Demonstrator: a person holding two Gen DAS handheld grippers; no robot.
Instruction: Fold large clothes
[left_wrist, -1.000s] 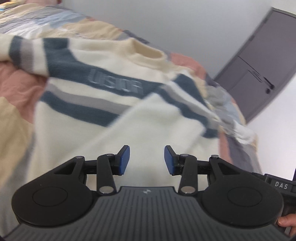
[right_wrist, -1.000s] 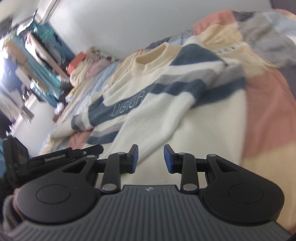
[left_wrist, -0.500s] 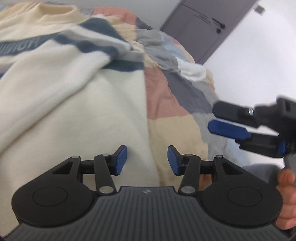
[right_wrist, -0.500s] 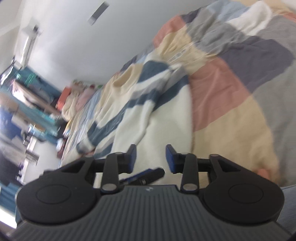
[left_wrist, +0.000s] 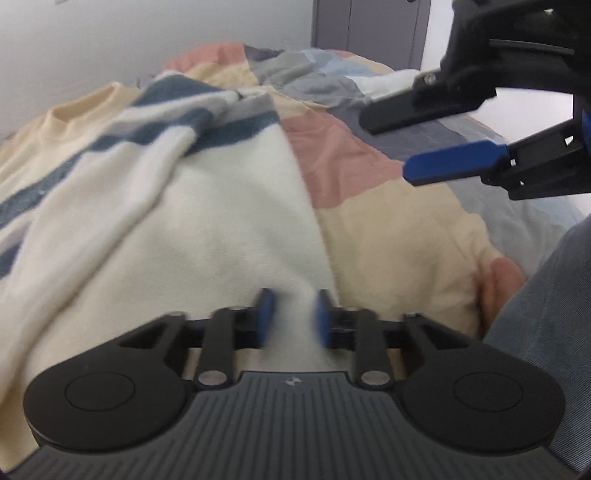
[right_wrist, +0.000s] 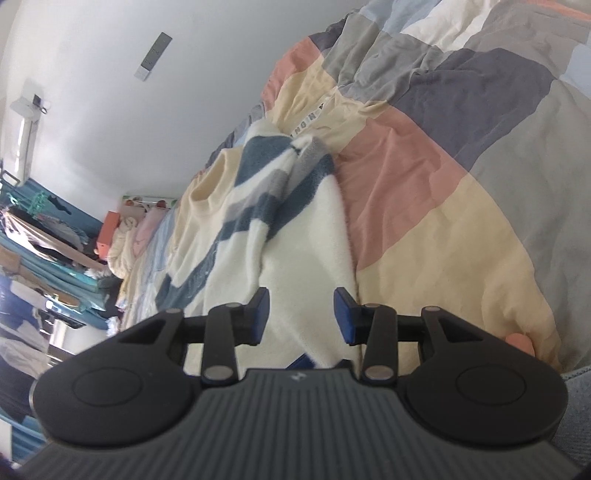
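Sweater (left_wrist: 207, 221), cream with blue and grey stripes, lies on the bed (left_wrist: 388, 229), its hem at 6 o'clock and yellowish collar toward 10 o'clock, one striped sleeve folded across the chest. Left hand-held gripper (left_wrist: 291, 317) tilts down over the hem's right corner; its jaws have just been closing and stand narrow, with cream cloth between the blurred pads, though contact cannot be told. Right hand-held gripper (right_wrist: 300, 317) angles down above the same edge, jaws moderately apart, holding nothing; in the left view it hovers at 2 o'clock.
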